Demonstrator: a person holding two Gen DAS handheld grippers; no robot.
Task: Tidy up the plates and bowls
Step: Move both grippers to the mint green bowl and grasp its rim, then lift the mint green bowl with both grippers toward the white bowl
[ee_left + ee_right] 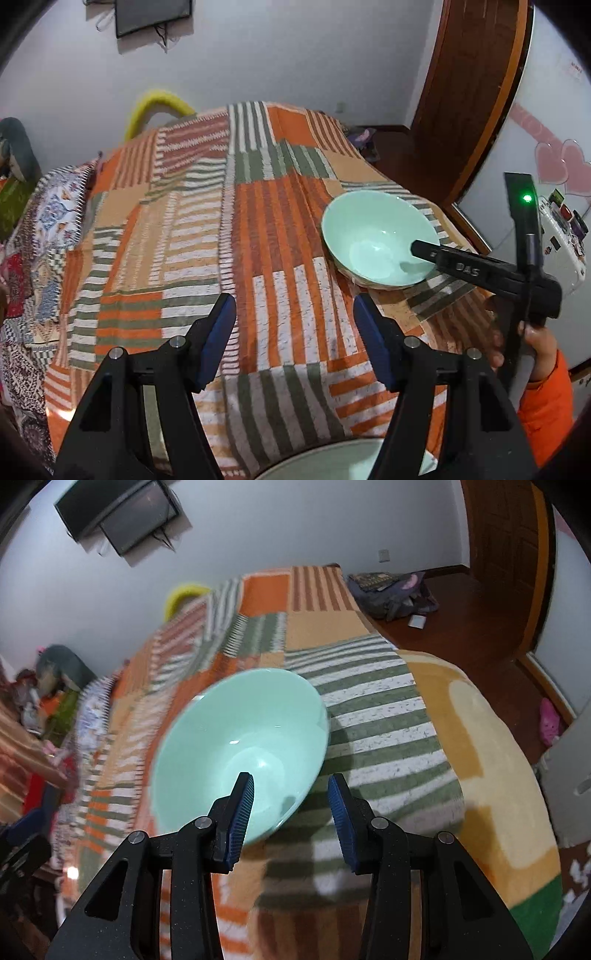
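Note:
A pale green bowl (240, 738) hangs tilted in my right gripper (290, 779). One pad is inside the bowl and the other outside its wall, so the gripper is shut on the rim. The bowl's shadow falls on the striped bed cover (369, 716) beneath it. In the left wrist view the same bowl (373, 236) is near the bed's right edge, with one of the right gripper's fingers (436, 254) reaching into it. My left gripper (294, 306) is open over the cover with nothing between its pads. A pale dish rim (325, 461) shows at the bottom edge beneath it.
A person's hand in an orange sleeve (546, 398) holds the right gripper. A white appliance with heart stickers (554, 166) and a wooden door (476, 92) stand to the right of the bed. Bags (391, 590) lie on the floor beyond it. Patterned bedding (44, 221) is piled on the left.

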